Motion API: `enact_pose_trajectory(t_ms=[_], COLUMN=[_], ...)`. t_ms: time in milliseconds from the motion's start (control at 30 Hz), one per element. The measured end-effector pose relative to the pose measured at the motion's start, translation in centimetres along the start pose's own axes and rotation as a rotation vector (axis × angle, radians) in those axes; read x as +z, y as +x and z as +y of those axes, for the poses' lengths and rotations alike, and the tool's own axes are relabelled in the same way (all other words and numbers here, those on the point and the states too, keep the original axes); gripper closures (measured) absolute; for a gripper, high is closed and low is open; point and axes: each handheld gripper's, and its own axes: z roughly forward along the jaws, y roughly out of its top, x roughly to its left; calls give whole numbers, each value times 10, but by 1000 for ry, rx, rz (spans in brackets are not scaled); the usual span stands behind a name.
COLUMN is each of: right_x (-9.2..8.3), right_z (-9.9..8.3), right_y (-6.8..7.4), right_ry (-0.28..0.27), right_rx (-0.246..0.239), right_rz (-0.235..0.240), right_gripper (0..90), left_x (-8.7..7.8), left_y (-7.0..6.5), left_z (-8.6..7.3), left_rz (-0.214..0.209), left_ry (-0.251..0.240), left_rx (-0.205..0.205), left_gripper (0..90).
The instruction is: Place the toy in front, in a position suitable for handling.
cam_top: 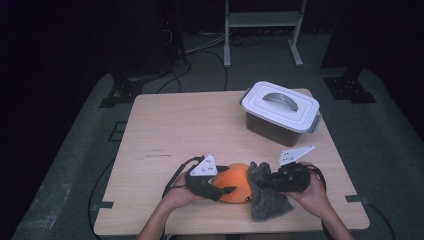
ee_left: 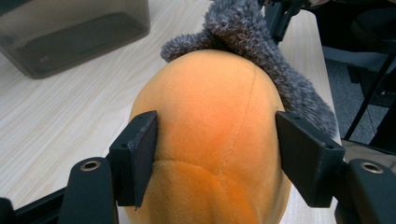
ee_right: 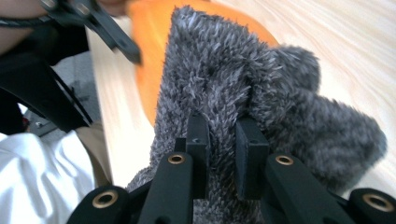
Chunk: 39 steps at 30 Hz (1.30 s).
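An orange plush ball (cam_top: 239, 181) lies near the table's front edge, with a grey fuzzy cloth (cam_top: 266, 200) draped against its right side. My left gripper (cam_top: 226, 192) comes in from the left. In the left gripper view its pads (ee_left: 144, 154) press into both sides of the orange plush ball (ee_left: 215, 112), with the grey cloth (ee_left: 261, 51) hanging over its far side. My right gripper (cam_top: 263, 184) comes in from the right. In the right gripper view it (ee_right: 223, 154) is shut on a fold of the grey cloth (ee_right: 224, 79), and the orange ball (ee_right: 149, 60) lies behind.
A grey lidded container (cam_top: 280, 112) with a white lid and handle stands at the table's back right; its dark wall (ee_left: 70, 37) is in the left gripper view too. The wooden table (cam_top: 175, 130) has bare room at left and middle. Stands and cables lie on the floor beyond.
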Motion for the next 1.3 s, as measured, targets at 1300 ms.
enact_pose_trajectory(t_ms=[1300], right_x=[0], right_z=[2], right_y=[3], right_ry=[-37], right_rx=[3], right_rz=[34], right_gripper=[771], left_x=[6], left_y=[-3], left_z=[-3], left_rz=[-29], left_ry=[-12], left_rx=[13], left_gripper=[270])
